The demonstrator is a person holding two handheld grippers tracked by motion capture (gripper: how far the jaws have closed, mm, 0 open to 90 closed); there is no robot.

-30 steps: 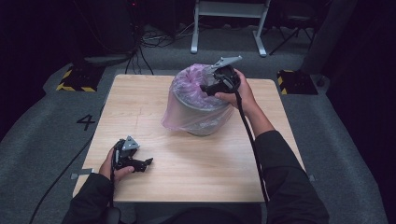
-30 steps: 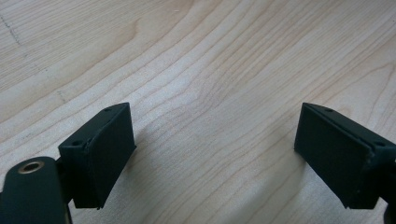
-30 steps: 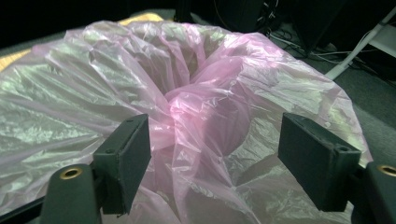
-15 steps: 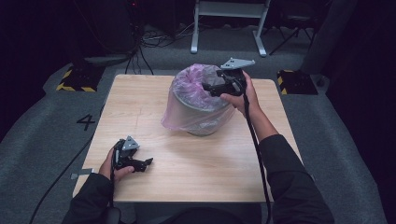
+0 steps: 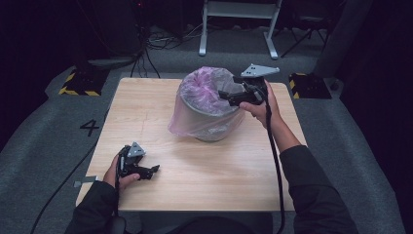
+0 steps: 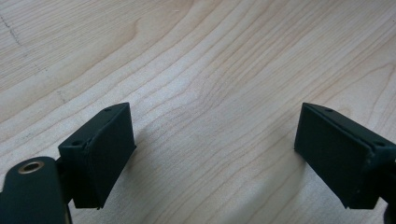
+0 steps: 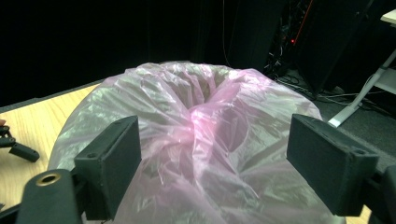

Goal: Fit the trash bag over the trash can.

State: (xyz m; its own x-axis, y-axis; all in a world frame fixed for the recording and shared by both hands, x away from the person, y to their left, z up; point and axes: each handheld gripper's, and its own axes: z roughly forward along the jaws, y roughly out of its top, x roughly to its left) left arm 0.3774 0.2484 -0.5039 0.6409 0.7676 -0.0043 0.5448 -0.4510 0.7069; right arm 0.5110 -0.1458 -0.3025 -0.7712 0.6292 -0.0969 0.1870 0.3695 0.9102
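High view: two grippers are at work. The right gripper (image 5: 228, 96) hangs over the right rim of the bin (image 5: 210, 130), its jaws spread wide and holding nothing; they have just been opening, and nothing sits between them but air above the bag. The left gripper (image 5: 152, 170) rests low near the front left corner of the table (image 5: 146, 109), jaws also wide apart with bare wood between them.

There is one bin, one bag (image 5: 204, 90) and one table. The bag is thin, see-through pink plastic, crinkled, pulled over the mouth of the grey round bin and hanging loosely down its sides; its middle sinks inward in gathered folds. The bin stands at the middle of the table's far half, a little to the right.

In the right gripper view the bag (image 7: 201, 140) lies just under and beyond the open jaws. In the left gripper view pale wood grain (image 6: 210, 70) runs between the jaws.

Bare tabletop lies left of the bin and in front of it; the bin stands near the far edge
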